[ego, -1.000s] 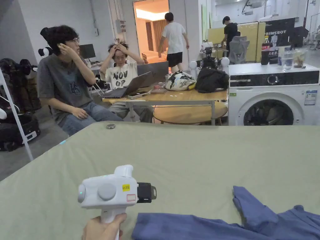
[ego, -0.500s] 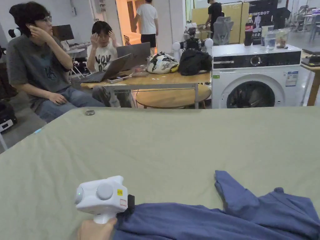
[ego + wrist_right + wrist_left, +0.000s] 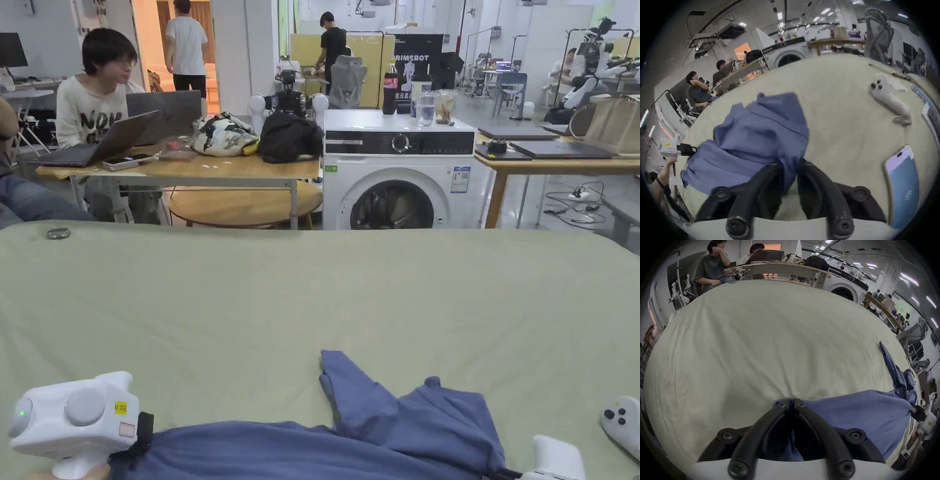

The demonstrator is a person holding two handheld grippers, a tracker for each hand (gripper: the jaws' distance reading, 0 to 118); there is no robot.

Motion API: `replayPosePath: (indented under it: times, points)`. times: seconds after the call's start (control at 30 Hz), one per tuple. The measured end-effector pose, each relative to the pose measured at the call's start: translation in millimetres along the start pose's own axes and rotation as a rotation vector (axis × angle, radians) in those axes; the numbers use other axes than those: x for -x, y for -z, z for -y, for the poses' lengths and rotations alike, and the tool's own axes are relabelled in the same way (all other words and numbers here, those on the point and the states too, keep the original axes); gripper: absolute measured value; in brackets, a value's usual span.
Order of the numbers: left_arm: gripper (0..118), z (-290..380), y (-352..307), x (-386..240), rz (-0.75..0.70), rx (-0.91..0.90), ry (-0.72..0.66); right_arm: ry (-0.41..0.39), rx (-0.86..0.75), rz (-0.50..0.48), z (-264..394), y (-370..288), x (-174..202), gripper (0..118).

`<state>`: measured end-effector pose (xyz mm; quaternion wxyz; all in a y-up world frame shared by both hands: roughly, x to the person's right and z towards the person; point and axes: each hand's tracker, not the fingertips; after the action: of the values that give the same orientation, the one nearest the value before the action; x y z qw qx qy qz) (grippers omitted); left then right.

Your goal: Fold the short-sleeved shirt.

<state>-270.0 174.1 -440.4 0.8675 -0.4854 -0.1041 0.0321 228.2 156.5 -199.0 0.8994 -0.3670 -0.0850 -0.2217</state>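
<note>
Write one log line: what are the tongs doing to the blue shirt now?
left tongs: shut on blue shirt | right tongs: shut on blue shirt | shirt: crumpled on green cloth, unfolded

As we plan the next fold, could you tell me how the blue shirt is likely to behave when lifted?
The blue shirt will probably be floppy: it lies bunched and creased on the green cover. It likely sags between the left gripper and right gripper, both pinching it. It seems light, as thin folds hold their shape.

Blue cotton short-sleeved shirt (image 3: 300, 447) lies rumpled on pale green cloth-covered tabletop (image 3: 312, 294), near edge, one sleeve pointing away.
</note>
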Motion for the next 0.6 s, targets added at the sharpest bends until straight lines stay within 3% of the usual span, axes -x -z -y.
replayPosePath:
  times: [0.1,0.23,0.43,0.6]
  points:
    - [0,6.3,-28.0,4.0,0.025,-0.136,-0.025,0.005,-0.046,-0.001,-5.3,-9.5,1.9,3]
    - [0,1.0,-102.3,1.6,0.098,-0.371,0.027,-0.032,-0.174,-0.032,-18.1,-44.8,16.9,2]
    - [0,-23.7,-228.1,-1.6,0.174,-0.639,-0.008,-0.205,-0.384,-0.052,-66.8,-110.1,67.8,2]
    - [0,-56.8,-294.7,-5.5,0.152,-0.779,0.022,-0.273,-0.499,-0.054,-138.0,-150.5,101.7,2]
